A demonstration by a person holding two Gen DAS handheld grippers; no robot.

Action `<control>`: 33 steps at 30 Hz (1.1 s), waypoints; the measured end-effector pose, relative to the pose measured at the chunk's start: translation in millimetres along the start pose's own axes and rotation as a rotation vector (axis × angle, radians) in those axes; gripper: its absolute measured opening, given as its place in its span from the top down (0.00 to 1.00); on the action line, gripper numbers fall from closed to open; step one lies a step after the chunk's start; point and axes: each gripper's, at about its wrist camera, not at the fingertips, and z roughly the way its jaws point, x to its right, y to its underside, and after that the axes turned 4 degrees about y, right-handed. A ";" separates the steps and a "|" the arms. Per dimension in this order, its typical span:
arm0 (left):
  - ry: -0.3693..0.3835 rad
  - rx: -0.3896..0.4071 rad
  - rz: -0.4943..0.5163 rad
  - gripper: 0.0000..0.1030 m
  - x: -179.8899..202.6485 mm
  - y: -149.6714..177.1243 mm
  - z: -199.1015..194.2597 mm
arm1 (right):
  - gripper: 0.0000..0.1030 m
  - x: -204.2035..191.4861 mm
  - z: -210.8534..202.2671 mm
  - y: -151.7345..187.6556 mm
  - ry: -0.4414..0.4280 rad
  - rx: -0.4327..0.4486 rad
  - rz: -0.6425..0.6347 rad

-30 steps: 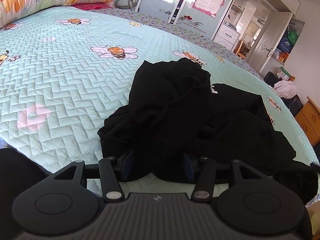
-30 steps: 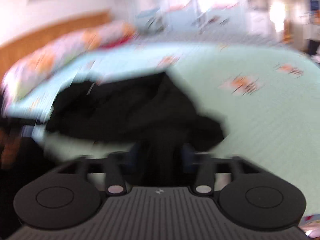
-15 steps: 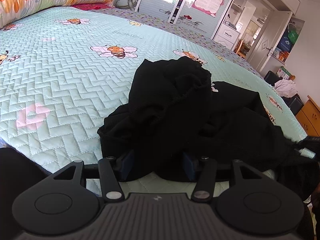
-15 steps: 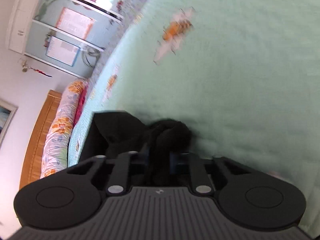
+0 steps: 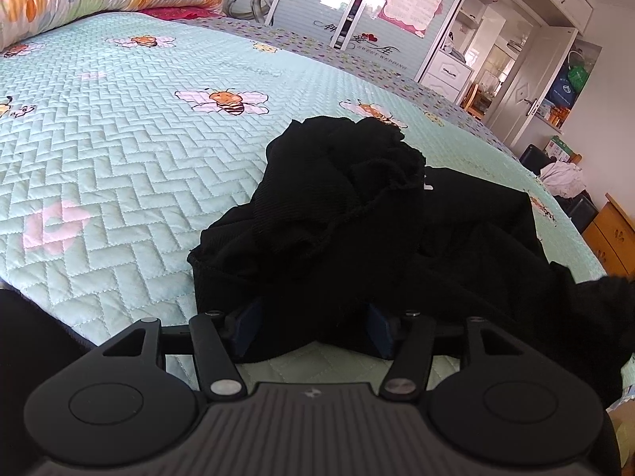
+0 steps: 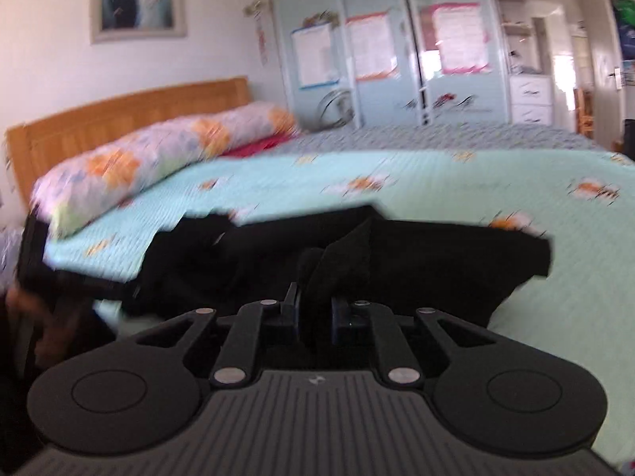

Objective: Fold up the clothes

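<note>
Pinching black garment [image 6: 416,254], right claw [image 6: 315,311] level, low over bed [image 6: 456,166].

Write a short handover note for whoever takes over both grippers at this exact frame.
Left gripper: jaws wide apart, the black garment bunched between them; grip unclear.
Right gripper: shut on a pinch of the black garment.
The garment lies crumpled near the front edge of the bee-print quilt.
Done: nothing folded.
Left: spread it flat, then fold.

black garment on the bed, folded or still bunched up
Bunched up, not folded. The garment lies in a crumpled heap on the quilt, with ruffled layers piled up and no flat, squared edges.
</note>
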 end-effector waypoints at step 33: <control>-0.005 0.003 0.031 0.37 0.3 4.8 4.1 | 0.89 38.8 11.2 -4.3 0.270 -0.236 -0.215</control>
